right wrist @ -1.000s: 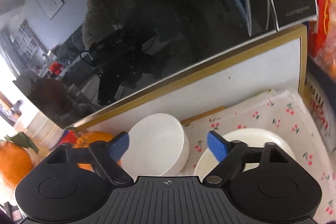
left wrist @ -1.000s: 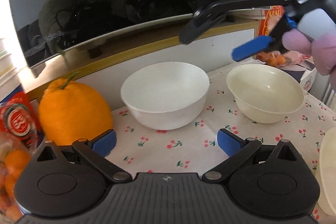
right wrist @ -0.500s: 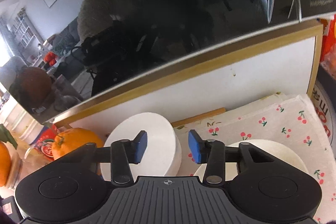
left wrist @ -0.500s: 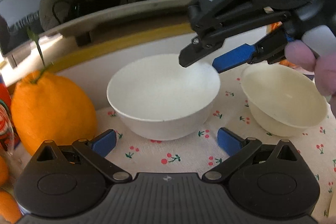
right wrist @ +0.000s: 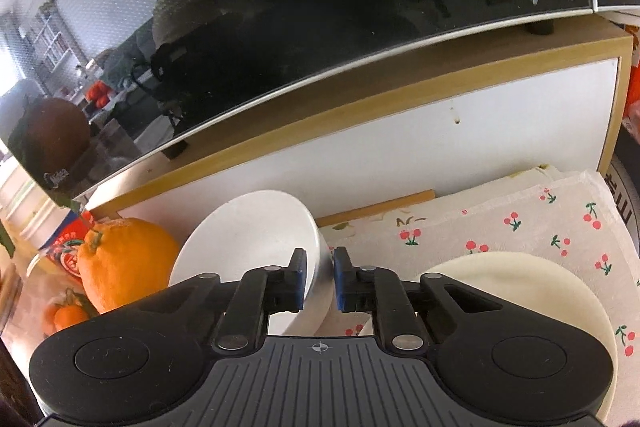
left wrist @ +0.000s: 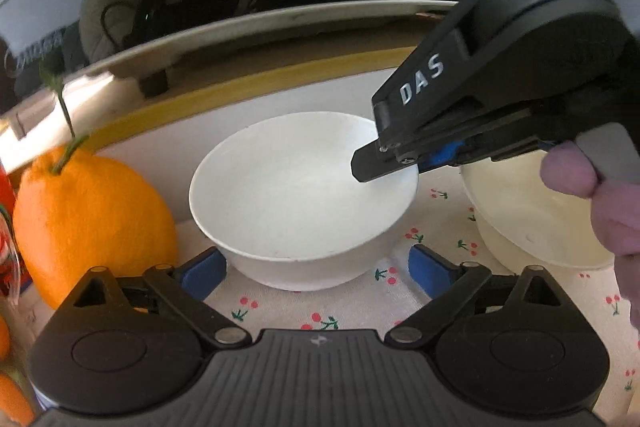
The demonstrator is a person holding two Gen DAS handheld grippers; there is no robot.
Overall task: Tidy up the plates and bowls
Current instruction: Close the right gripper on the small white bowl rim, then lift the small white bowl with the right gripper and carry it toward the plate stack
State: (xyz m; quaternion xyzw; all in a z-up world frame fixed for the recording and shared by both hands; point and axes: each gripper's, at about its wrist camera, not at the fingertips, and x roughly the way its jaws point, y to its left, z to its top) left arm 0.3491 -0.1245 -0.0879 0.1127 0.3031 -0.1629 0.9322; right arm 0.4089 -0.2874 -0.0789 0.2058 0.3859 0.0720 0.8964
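A white bowl (left wrist: 296,203) stands on the cherry-print cloth (left wrist: 360,303), with a cream bowl (left wrist: 532,223) to its right. My left gripper (left wrist: 316,273) is open, its blue fingertips on either side of the white bowl's base. My right gripper (left wrist: 404,163) comes in from the right and is shut on the white bowl's right rim. In the right wrist view the right gripper (right wrist: 319,279) pinches the white bowl's wall (right wrist: 248,247), one pad inside and one outside. The cream bowl (right wrist: 520,287) lies to the right.
A large orange (left wrist: 88,223) sits close to the white bowl's left. A bag of small oranges (right wrist: 64,311) lies beyond it. A black microwave (right wrist: 320,7) on a white wood-edged stand (right wrist: 400,151) rises right behind the bowls.
My right gripper has come down onto the white bowl's right rim and closed on it. My left gripper has moved in closer, its fingers now beside the bowl's base.
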